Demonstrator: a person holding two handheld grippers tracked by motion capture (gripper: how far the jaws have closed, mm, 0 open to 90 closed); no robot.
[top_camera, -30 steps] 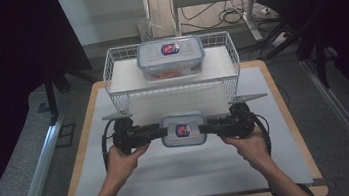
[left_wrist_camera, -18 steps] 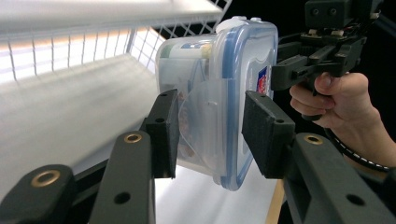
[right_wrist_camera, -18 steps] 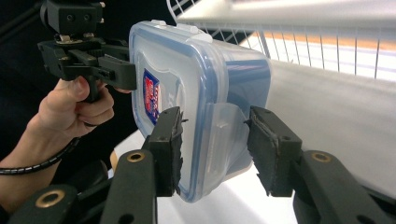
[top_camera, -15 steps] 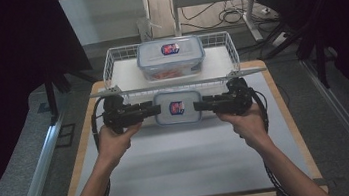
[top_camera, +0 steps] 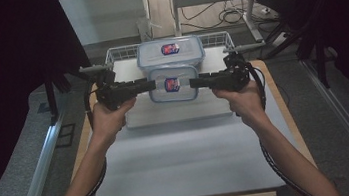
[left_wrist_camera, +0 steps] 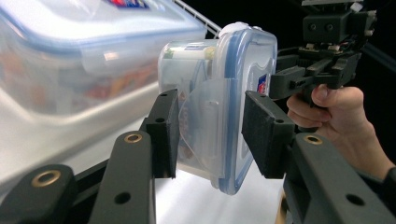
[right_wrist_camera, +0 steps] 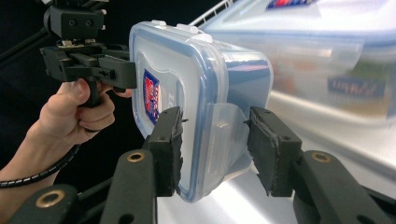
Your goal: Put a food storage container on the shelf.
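Clear plastic, blue-rimmed and marked with a red-and-blue label, the small lidded food container (top_camera: pixel 172 83) hangs in the air between two grippers, above the white table mat (top_camera: pixel 184 152). At one short end the left gripper (top_camera: pixel 150 85) clamps its side latch; at the other end the right gripper (top_camera: pixel 194 82) does likewise. Just behind it, a larger lidded container (top_camera: pixel 170 51) sits in the white wire basket (top_camera: pixel 218 37).
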